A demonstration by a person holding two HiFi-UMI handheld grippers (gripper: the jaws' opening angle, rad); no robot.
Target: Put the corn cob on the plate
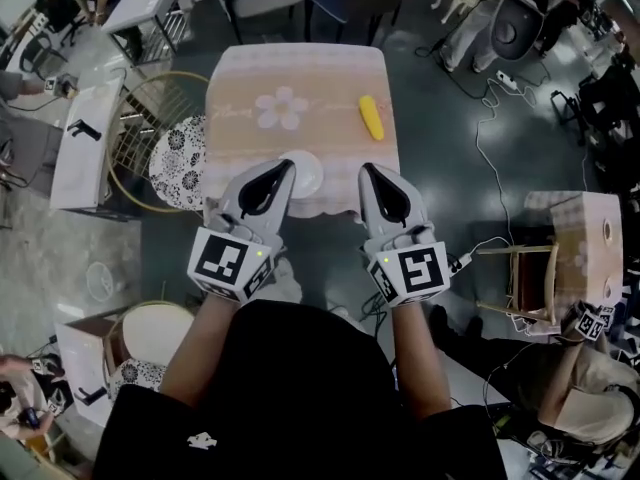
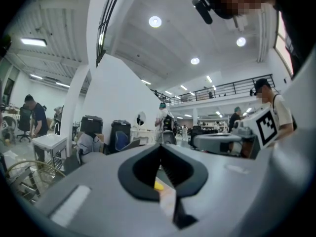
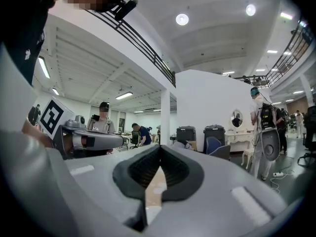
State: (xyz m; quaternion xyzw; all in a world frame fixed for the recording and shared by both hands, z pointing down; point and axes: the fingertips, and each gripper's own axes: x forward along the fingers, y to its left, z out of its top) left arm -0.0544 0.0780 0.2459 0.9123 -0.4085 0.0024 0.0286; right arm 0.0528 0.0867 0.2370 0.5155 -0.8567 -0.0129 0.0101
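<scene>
Holding the grey left gripper (image 1: 288,166) and grey right gripper (image 1: 366,169) at lower centre, both pairs of jaws pressed together, clamping nothing. Seeing the yellow corn cob (image 1: 371,116) lying at upper centre-right on the pink flowered tablecloth (image 1: 300,73). Making out only part of the round white plate (image 1: 309,174), half-covered by the left gripper's tip.

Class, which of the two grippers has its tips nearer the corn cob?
The right gripper: the corn cob lies straight beyond its tips, whereas the left gripper sits by the white plate, further left.

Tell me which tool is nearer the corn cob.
Right. The right tool is straight below the corn cob in the head view; the left tool is farther left, by the plate.
</scene>
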